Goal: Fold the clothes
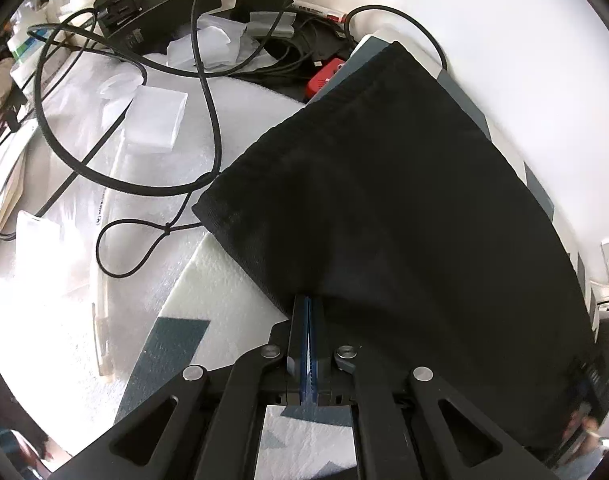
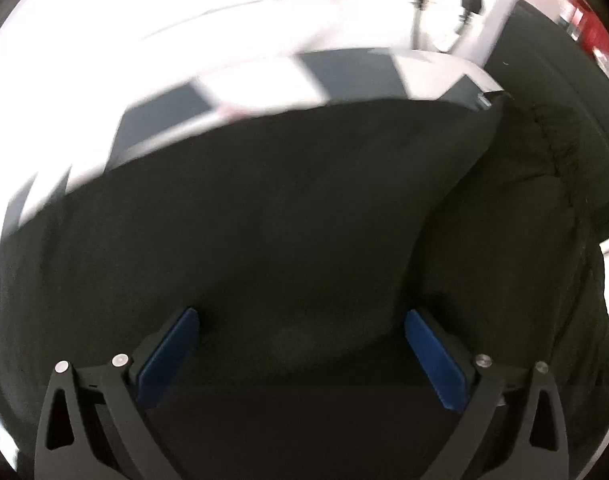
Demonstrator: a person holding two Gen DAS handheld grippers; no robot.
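Black cloth (image 1: 404, 208) lies spread over a white mat with grey-blue patches (image 1: 172, 344) on the bench, one hemmed edge toward a tangle of black cables (image 1: 208, 92). Left hand-held gripper (image 1: 309, 304) has its blue pads pressed together, pinching the near edge of the cloth. Right hand-held gripper (image 2: 302, 330) hangs over the same dark fabric with its blue pads (image 2: 168, 356) spread wide, nothing clamped between them; the cloth lies below the gap. A gathered seam (image 2: 560, 152) runs along a fold at the right in that blurred view.
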